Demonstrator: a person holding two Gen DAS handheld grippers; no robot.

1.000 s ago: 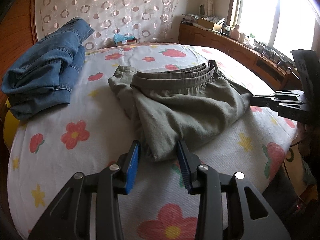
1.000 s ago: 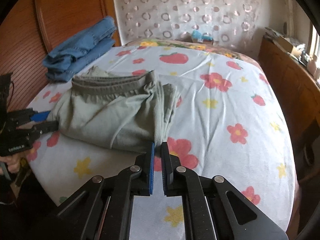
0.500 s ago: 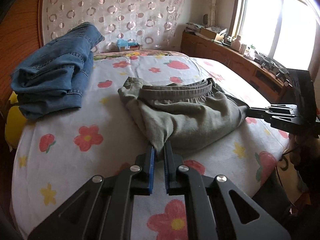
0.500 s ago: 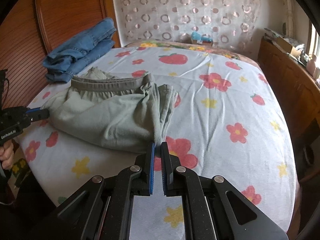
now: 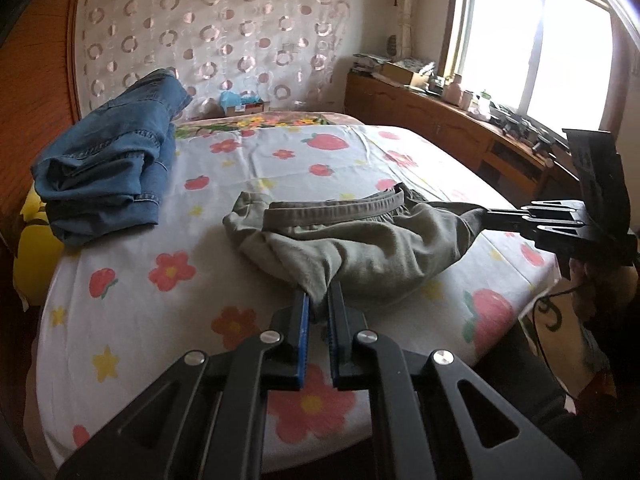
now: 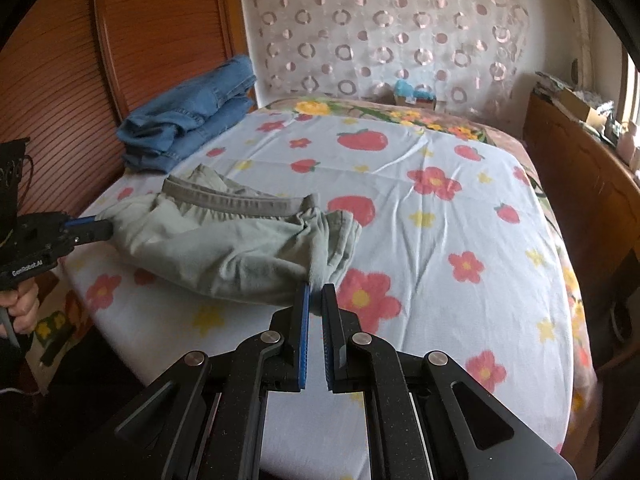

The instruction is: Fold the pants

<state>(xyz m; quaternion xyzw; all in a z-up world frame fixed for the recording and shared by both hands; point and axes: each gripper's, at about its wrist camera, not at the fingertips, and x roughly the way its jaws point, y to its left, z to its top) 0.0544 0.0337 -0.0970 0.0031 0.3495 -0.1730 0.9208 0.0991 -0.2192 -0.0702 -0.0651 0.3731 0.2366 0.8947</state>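
Left claw point(image 5: 318, 304): pinched tight on the near left corner of the pants; cloth bunched between the blue pads point(image 5: 303, 320), a small tuft showing.
Right claw point(image 6: 314, 300): likewise clamped on the near right corner, fabric drawn to a point between the pads.
Pants point(image 5: 360, 240): grey-green, partly folded, lying on the bed near its front edge; near edge lifted off the sheet and hanging in a shallow sag between the two grips, waistband point(image 5: 336, 208) on the far side resting on the bed.
Handling, judged: soft, limp, light; no stiffness, so any unsupported span would droop and wrinkle. Weave looked matte and grippy, slip unlikely while the pinch held several layers.
Where to hold, judged: the two outer corners of the near edge, as taken; a thin single-layer pinch could let lower layers fall away, so all layers ought to sit in each grip.
Bed point(image 6: 460, 220): floral sheet, slightly creased, room beyond the waistband to lay the fold.
Jeans point(image 5: 108, 172): folded blue stack at the far left, well apart from the pants.
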